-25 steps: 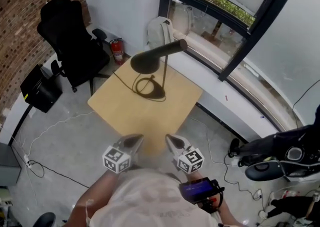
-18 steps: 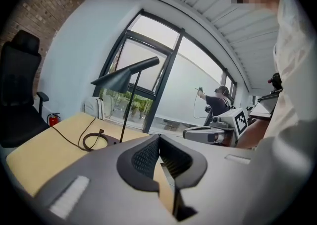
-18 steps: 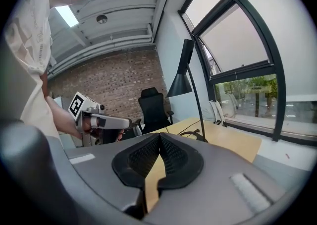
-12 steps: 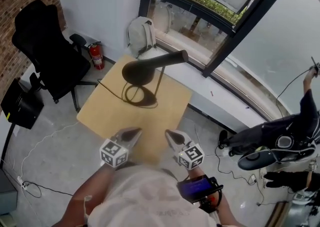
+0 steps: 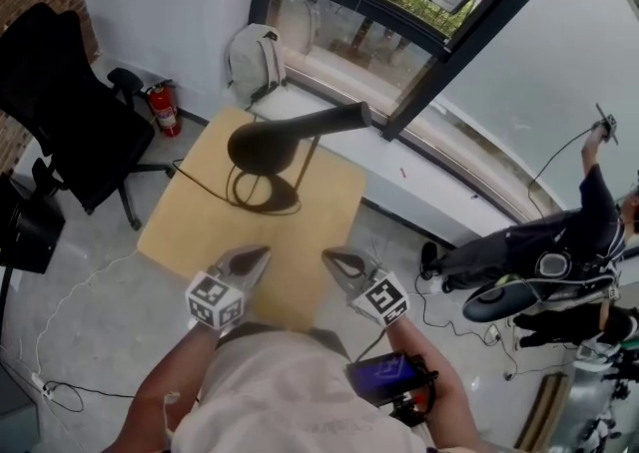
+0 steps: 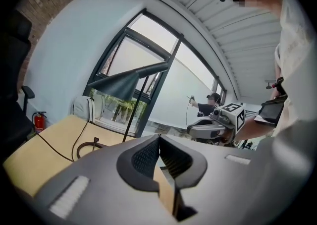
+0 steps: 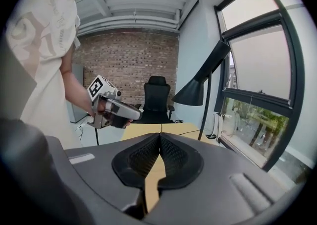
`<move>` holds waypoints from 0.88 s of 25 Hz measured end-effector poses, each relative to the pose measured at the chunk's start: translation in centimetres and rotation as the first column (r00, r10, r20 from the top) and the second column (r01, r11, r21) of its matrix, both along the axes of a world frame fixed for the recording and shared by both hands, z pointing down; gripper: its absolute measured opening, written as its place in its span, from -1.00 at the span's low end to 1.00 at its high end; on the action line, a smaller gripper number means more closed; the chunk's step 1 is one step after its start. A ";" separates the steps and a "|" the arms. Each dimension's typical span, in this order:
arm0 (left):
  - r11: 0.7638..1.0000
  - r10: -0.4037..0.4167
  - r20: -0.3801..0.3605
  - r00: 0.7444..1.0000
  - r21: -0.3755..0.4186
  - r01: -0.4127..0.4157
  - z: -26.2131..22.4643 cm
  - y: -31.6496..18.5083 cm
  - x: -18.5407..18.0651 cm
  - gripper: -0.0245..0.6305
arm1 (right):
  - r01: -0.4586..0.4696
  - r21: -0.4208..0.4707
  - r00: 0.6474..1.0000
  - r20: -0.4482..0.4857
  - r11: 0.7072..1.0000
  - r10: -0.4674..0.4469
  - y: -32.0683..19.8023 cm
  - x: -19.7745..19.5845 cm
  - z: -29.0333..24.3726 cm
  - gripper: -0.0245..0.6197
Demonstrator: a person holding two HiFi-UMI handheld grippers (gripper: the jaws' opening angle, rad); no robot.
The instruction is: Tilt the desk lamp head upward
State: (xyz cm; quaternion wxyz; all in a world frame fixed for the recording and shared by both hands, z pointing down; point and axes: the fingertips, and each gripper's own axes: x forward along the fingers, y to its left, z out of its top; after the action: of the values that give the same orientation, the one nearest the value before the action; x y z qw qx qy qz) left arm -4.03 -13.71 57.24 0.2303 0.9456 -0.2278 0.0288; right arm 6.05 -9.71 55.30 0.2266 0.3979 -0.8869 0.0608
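A black desk lamp stands on the small wooden table, its cone head drooping down to the left and its round base under it. In the head view, my left gripper and right gripper hover over the table's near edge, both shut and empty, well short of the lamp. The left gripper view shows the lamp head high ahead, beyond the shut left gripper. From the right gripper, the lamp head is up and to the right.
A black office chair, a red fire extinguisher and a pale backpack stand left of and behind the table. The window wall runs behind it. A person works at the right. Cables lie on the floor.
Both grippers have moved forward and now reach over the table's near edge. The table and lamp appear closer. The lamp head has kept its downward tilt.
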 end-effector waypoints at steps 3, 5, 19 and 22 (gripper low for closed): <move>1.000 -0.012 -0.007 1.000 -0.007 0.012 -0.1 -0.4 0.3 -0.92 | 0.024 -0.007 1.000 -0.008 1.000 -0.024 -0.4 0.4 0.1 -0.88; 1.000 -0.019 -0.006 1.000 0.006 0.019 -0.4 -0.7 0.6 -0.92 | 0.037 -0.007 0.999 -0.017 0.999 -0.037 -0.8 0.9 0.2 -0.88; 0.990 -0.139 0.025 0.990 0.041 0.137 -2.4 -2.7 1.9 -0.92 | 0.159 0.220 0.986 -0.092 0.962 -0.142 -7.3 5.6 -10.8 -0.88; 0.988 -0.149 0.020 0.989 0.050 0.148 -2.9 -3.2 2.2 -0.92 | 0.194 0.247 0.977 -0.133 0.949 -0.165 -8.9 5.4 -13.6 -0.88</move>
State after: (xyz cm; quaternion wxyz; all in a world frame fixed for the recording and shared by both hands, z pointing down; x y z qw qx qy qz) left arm -1.83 -16.94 54.34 0.2064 0.9309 -0.3010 0.0170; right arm 11.46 -18.60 41.74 0.2261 0.3442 -0.9059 -0.0987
